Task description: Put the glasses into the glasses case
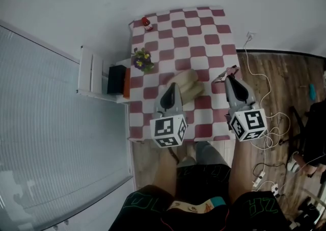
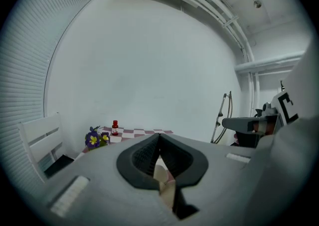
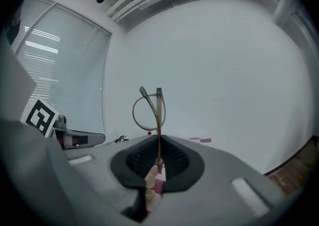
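Note:
A beige glasses case (image 1: 189, 84) lies on the red-and-white checked table (image 1: 204, 36), near its front half. My left gripper (image 1: 174, 86) hovers at the case's left end, jaws shut with nothing between them; in the left gripper view (image 2: 158, 135) the beige case (image 2: 162, 175) shows below the jaws. My right gripper (image 1: 232, 73) is over the table's right edge, shut on the thin-framed glasses (image 1: 224, 75). In the right gripper view (image 3: 158, 137) a temple of the glasses (image 3: 159, 120) is pinched upright between the jaws, with a round lens rim above them.
A small pot of purple flowers (image 1: 143, 59) stands at the table's left edge and a red bottle (image 1: 146, 23) at its far left corner. A white shelf with a black and orange box (image 1: 117, 80) adjoins the left side. Cables (image 1: 265, 97) trail over the wooden floor to the right.

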The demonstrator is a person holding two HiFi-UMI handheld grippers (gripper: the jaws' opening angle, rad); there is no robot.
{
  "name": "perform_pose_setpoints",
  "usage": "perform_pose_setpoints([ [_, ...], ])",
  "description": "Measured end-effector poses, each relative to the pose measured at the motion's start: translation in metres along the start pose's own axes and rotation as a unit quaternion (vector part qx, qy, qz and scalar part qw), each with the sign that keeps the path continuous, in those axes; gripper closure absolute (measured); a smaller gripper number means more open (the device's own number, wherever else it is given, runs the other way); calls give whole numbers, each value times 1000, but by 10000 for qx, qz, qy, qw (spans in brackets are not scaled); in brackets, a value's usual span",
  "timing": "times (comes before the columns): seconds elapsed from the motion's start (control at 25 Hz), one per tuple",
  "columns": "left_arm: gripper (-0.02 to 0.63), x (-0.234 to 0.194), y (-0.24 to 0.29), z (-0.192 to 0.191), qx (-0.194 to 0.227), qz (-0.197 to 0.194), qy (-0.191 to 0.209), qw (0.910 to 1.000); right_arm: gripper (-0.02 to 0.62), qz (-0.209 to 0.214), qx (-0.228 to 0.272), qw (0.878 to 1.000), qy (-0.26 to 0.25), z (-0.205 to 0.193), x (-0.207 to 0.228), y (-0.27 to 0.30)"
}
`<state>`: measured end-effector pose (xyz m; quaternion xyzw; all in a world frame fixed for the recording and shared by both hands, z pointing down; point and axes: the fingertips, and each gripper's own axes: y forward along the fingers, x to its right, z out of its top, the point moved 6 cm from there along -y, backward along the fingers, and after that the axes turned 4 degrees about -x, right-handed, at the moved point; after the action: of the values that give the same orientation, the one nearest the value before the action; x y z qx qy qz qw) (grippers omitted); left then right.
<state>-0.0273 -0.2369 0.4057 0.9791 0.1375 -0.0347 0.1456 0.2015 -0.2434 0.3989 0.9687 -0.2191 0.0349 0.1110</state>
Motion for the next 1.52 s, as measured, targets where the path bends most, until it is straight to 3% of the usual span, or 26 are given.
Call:
perform_pose_setpoints([
  [0.44,598,-16,9,20,50,410,97,9991,578,522,-30,9978,-401,27,3,44],
  [1.0,598,-57,22,-26,-359,663,-251,9968,578,1076,-803,9829,-1261,-1,-22,95],
  [1.28,598,-67,17,-50,-627,787,-433,9940,578,1433,-1124,9697,-1631,-15,-33,106],
  [1.52,598,-72,11,-69,-773,879,-608,9913,578,2120,-1263,9410,-2316,-21,-53,112],
])
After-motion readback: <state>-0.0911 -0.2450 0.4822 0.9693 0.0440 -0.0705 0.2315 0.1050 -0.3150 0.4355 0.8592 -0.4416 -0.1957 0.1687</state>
